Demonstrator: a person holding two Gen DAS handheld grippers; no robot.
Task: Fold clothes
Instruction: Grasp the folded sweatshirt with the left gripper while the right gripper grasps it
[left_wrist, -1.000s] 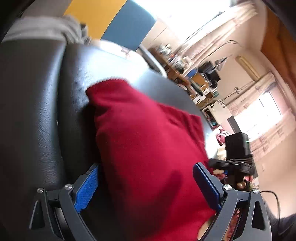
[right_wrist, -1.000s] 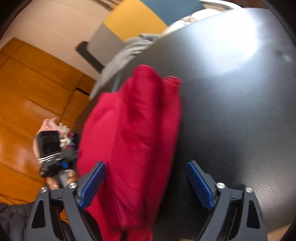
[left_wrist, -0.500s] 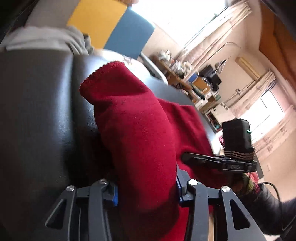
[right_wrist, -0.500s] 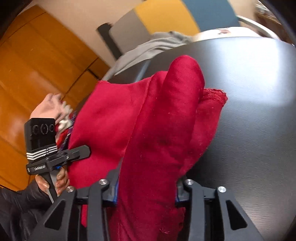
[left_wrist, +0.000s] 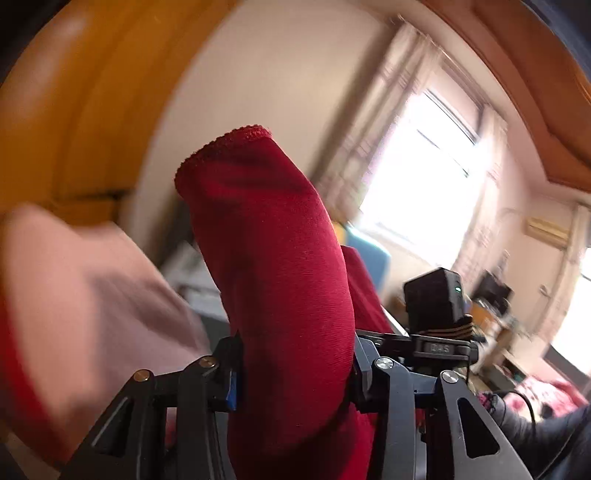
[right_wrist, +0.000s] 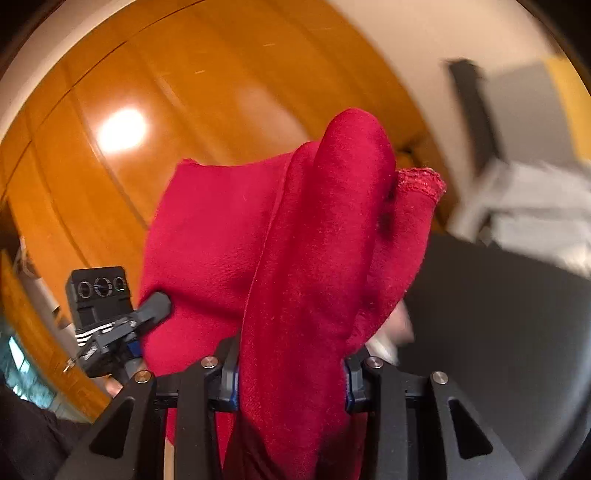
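Note:
A red garment (left_wrist: 280, 280) is bunched between the jaws of my left gripper (left_wrist: 295, 373), which is shut on it; its hemmed edge sticks up above the fingers. My right gripper (right_wrist: 291, 376) is shut on another fold of the same red garment (right_wrist: 314, 258), which stretches left toward the other gripper (right_wrist: 110, 321). In the left wrist view, the right gripper (left_wrist: 436, 325) shows just right of the cloth. The garment is lifted clear of the black table (right_wrist: 498, 314).
Orange wooden panelling (right_wrist: 166, 110) fills the background. A grey garment (right_wrist: 532, 206) lies at the black table's far edge. A blurred pink cloth (left_wrist: 74, 295) shows at the left, and bright windows (left_wrist: 424, 177) with room clutter at the right.
A second ago both grippers stood open over the red garment on the table. They shut on it and have lifted it up, so both views now face the walls.

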